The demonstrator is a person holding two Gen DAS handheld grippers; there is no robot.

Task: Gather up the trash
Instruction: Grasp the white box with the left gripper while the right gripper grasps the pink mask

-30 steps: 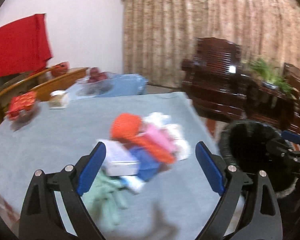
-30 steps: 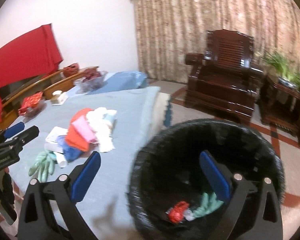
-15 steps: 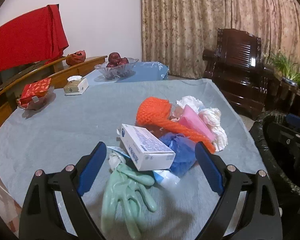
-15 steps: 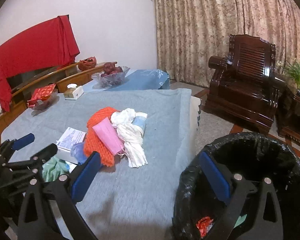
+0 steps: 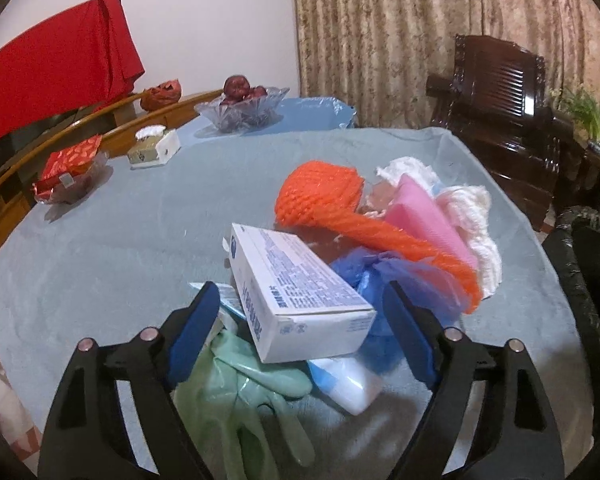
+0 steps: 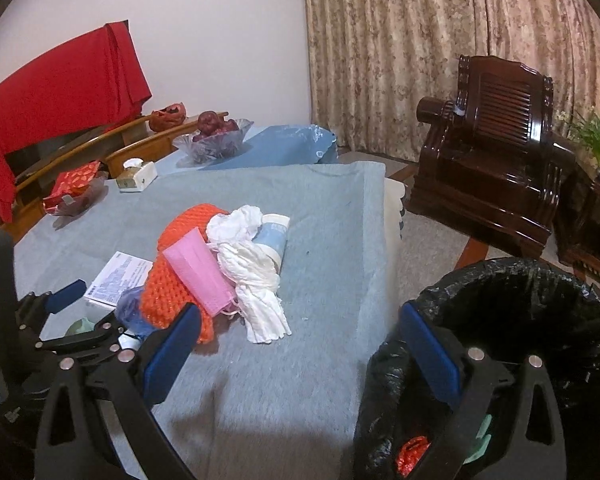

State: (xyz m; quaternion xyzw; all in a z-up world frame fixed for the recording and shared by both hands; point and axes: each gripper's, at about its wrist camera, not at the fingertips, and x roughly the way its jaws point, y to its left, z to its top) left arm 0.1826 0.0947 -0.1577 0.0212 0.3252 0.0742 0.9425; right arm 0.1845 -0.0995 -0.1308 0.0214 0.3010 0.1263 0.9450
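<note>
trash pile on the table, lined bin at the table's edge

while the left gripper (image 5: 300,328) hangs low over the pile, its left wrist view shows the jaws wide but just been closing, the white carton (image 5: 296,292) between the blue pads with a gap on each side, nothing gripped. under the carton lie a green glove (image 5: 244,384) and a small white tube (image 5: 348,384); behind it sit a blue bag (image 5: 384,280), an orange net (image 5: 324,196), a pink mask (image 5: 428,220) and white tissue (image 5: 476,224), all on the grey table cloth (image 5: 120,240). farther back, a glass bowl (image 5: 240,116) holds dark red fruit, and a smaller dish (image 5: 72,188) holds a red packet.

from the right wrist view, the right gripper (image 6: 300,352) stands wide open and empty, one finger over the cloth, the other over the rim of the black-lined bin (image 6: 520,304). inside the bin, low down, lie a red wrapper (image 6: 410,450) and something pale green (image 6: 482,432). the pile rests on the table left of the bin, apart from it.
</note>
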